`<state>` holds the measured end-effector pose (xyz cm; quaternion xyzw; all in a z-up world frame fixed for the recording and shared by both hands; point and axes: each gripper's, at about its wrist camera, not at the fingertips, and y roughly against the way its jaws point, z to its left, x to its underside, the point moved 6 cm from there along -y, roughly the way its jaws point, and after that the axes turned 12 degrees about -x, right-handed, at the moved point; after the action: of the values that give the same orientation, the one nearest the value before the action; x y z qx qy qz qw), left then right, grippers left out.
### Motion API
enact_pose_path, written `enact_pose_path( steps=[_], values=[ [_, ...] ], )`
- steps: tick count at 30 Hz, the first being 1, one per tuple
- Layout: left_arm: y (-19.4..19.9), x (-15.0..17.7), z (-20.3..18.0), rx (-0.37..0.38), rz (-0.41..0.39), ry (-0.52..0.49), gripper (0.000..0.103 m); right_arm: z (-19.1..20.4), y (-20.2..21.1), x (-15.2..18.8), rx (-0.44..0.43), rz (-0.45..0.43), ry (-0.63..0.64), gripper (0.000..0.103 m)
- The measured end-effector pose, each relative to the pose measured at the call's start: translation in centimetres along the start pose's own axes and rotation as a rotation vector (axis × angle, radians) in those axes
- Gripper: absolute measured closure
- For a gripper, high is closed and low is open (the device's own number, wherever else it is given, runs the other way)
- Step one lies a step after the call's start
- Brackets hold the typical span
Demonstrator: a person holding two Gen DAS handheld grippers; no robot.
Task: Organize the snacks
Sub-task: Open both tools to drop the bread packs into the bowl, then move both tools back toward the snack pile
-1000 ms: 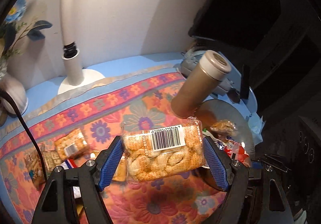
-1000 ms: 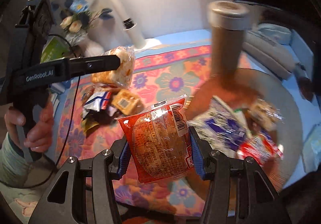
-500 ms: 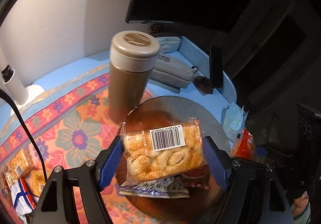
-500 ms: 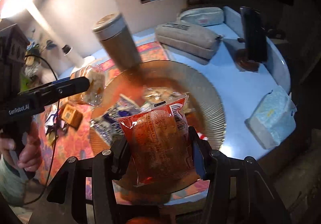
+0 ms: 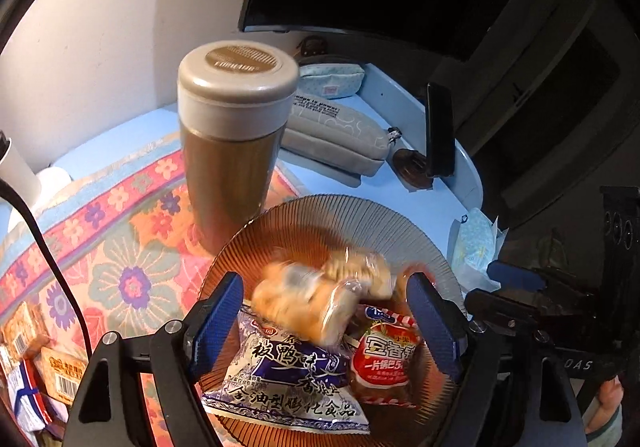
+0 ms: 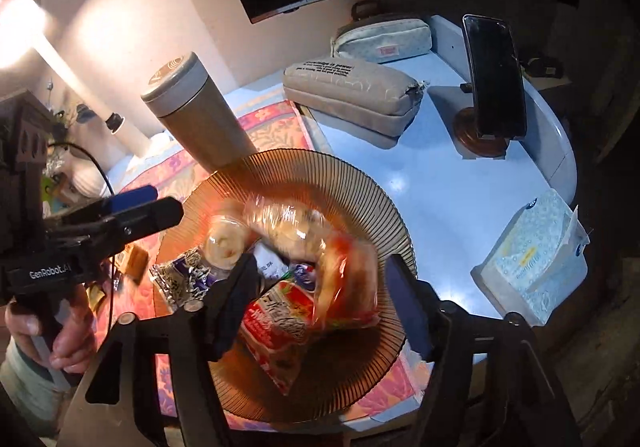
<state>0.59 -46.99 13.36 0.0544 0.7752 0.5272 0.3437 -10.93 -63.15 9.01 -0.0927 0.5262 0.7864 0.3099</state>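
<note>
Over the ribbed plate [image 5: 362, 213] at lower centre, both grippers [image 5: 326, 311] [image 6: 320, 297] had just been opening, blurred snack packets [image 5: 320, 297] [image 6: 348, 287] dropping free between spread fingers onto the pile.

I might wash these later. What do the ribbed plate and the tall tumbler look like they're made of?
Ribbed plate: looks like amber-tinted glass or clear plastic; fine radial ridges, glossy, and the cloth shows through its rim. Tumbler: body looks like brushed metal with a bronze sheen; the lid looks like matte beige plastic. Neither is certain from the look alone.
</note>
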Motion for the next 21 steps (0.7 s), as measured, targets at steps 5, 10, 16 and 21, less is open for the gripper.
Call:
enact_pose_path(
  steps=[5,10,16,21],
  values=[
    [0.3,0.8,1.2,-0.009,0.012,0.017,0.021,-0.1,-0.2,0.5,-0.004,0.013,-0.010,0.036],
    [1.2,1.6,2.5,-0.018,0.015,0.029,0.021,1.2,-0.4,1.0,-0.009,0.023,0.010,0.036],
    [2.5,3.2,4.6,-0.031,0.017,0.060,0.021,3.7,-1.0,1.2,-0.026,0.036,0.049,0.036],
    [4.1,4.8,7.4,-0.056,0.010,0.097,0.021,6.4,-1.8,1.4,-0.054,0.049,0.083,0.036]
  ],
)
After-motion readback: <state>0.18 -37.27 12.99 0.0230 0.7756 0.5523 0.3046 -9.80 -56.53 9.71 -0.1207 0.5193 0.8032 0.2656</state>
